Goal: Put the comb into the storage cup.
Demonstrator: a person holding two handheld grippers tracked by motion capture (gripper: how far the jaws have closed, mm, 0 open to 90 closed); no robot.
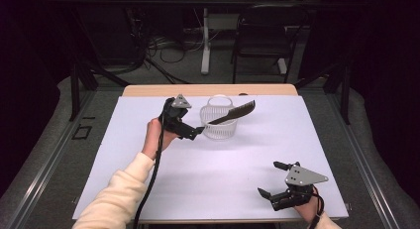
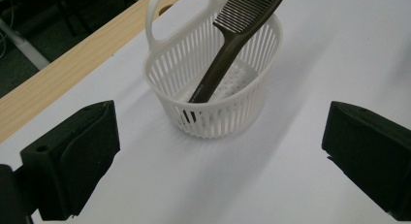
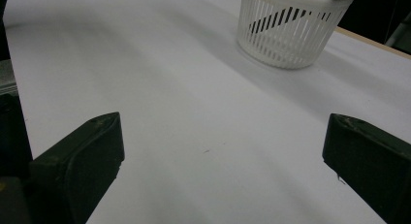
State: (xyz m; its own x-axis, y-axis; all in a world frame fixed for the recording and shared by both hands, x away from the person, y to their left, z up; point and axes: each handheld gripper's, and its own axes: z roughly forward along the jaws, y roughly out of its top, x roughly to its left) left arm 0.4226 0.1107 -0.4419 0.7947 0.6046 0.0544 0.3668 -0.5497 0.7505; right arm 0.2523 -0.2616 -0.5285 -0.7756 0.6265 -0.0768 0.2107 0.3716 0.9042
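Since the comb (image 2: 228, 54) is already leaning inside the white basket (image 2: 252, 95), the step in hand is judged to be letting go and backing away. To do this well, the left hand-held gripper (image 1: 199, 132) is best pulled straight back, away from the basket, so that the comb handle is not bumped. A bump could tip the light basket or flip the comb out.

In the left gripper view, the jaws are seen spread wide apart with nothing between them. The comb is seen just ahead of them, with its dark handle down on the basket floor and its teeth sticking up over the far rim. In the high view, the tip of this hand-held gripper is seen very close to the near end of the comb, at the left side of the basket. Whether they touch cannot be told there.

The right hand-held gripper (image 1: 277, 178) is held low at the near right corner of the white table (image 1: 223, 179), well apart from the basket. Its jaws are also spread wide, and nothing is held in them.
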